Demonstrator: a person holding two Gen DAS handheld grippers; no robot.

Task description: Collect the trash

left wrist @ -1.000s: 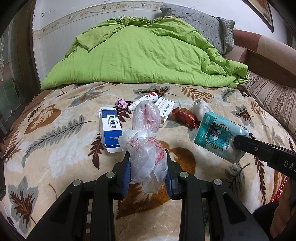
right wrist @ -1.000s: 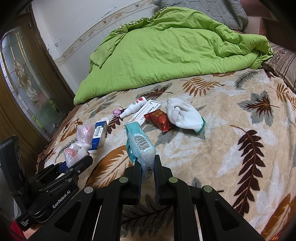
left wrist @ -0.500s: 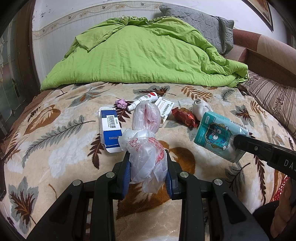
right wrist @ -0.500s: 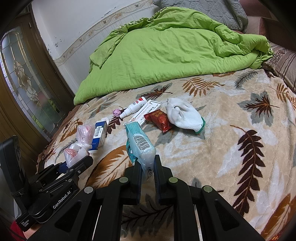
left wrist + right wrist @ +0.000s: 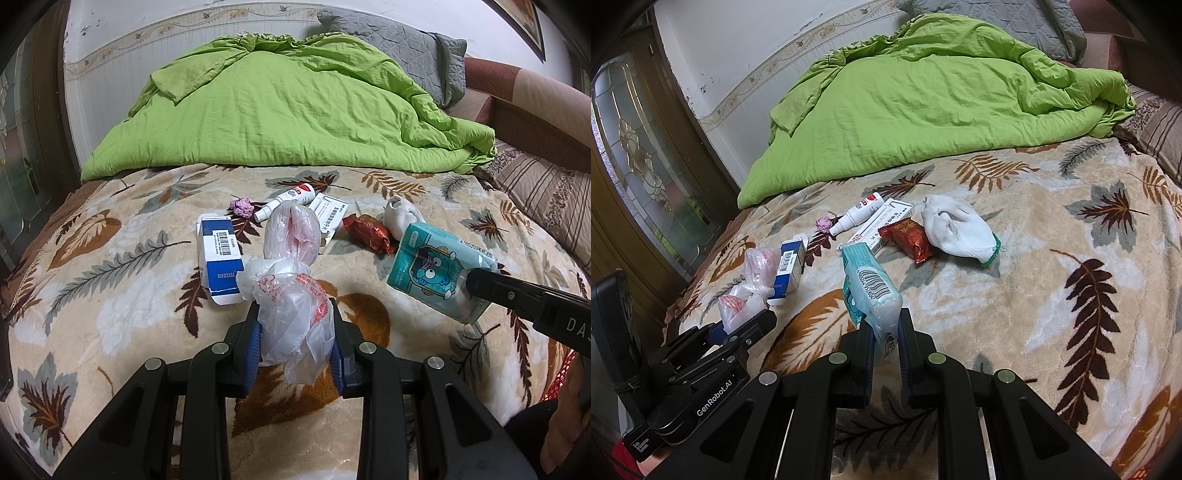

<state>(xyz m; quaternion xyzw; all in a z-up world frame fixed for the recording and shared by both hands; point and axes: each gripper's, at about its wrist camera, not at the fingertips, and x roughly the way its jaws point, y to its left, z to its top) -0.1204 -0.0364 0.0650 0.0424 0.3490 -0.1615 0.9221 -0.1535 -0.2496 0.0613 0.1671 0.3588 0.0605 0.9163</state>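
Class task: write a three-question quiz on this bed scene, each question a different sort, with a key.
1. True or false: the left claw is shut on the plastic bag.
2. Which item does the right claw hold? A the red snack wrapper; B the teal tissue pack; C the white glove.
3. Fill in: the blue and white box lies on the ____ blanket, left of the plastic bag in the left wrist view.

Key: 1 true; 2 B; 3 leaf-patterned.
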